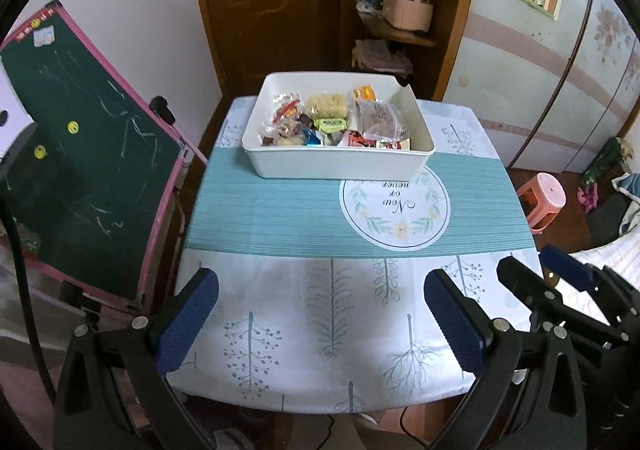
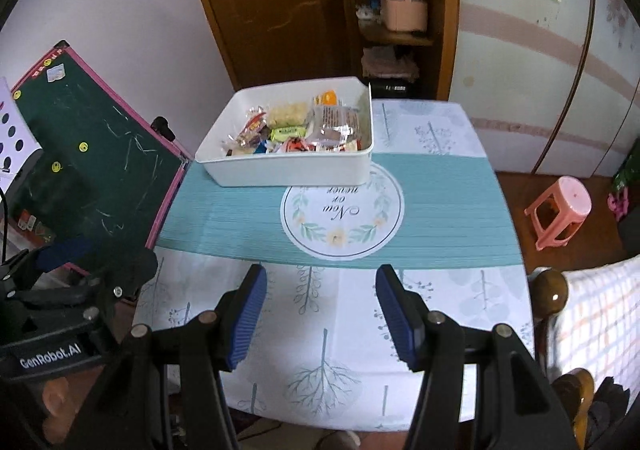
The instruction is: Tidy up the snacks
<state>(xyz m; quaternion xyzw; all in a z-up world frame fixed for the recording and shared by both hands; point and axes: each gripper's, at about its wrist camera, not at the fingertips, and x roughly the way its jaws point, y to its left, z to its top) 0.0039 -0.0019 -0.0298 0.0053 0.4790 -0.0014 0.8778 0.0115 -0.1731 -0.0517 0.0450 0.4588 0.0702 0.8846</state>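
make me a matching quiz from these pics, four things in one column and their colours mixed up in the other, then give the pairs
Things:
1. bin
2. stool
3. chalkboard
4. claw pads

Colours:
A. dark green with a pink frame
B. blue
C. white
D. pink

Pairs: 1-C, 2-D, 3-A, 4-B
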